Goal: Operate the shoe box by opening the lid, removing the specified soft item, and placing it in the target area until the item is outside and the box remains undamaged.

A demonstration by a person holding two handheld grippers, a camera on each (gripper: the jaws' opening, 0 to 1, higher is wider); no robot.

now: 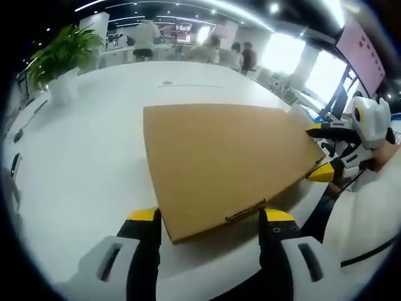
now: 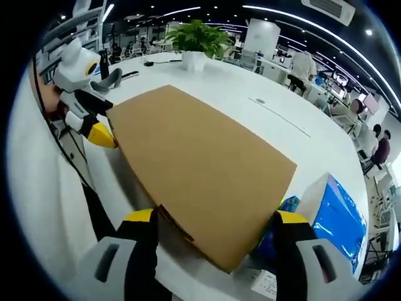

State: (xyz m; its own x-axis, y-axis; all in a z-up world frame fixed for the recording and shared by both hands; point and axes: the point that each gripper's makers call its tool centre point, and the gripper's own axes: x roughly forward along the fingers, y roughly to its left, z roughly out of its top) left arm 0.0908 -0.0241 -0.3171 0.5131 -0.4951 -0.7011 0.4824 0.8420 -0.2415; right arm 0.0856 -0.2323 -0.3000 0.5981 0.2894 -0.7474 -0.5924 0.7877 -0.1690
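Note:
A flat brown cardboard shoe box lid (image 1: pixel 219 157) lies over the white table (image 1: pixel 94 138). My left gripper (image 1: pixel 210 215) is open, its yellow-tipped jaws on either side of the lid's near end. In the right gripper view, my right gripper (image 2: pixel 214 217) is also open and straddles the opposite end of the lid (image 2: pixel 194 163). Each gripper appears in the other's view: the right gripper (image 1: pixel 319 150) at the lid's far right corner, the left gripper (image 2: pixel 106 122) at its far left corner. I cannot tell whether any jaw touches the cardboard. The lid hides the box contents.
A white-sided box with a glossy blue face (image 2: pixel 335 216) sits by the lid's right corner. A potted plant (image 1: pixel 62 63) (image 2: pixel 195 41) stands at the table's far side. A person's pale sleeve (image 1: pixel 369 213) is at the right. People and desks fill the background.

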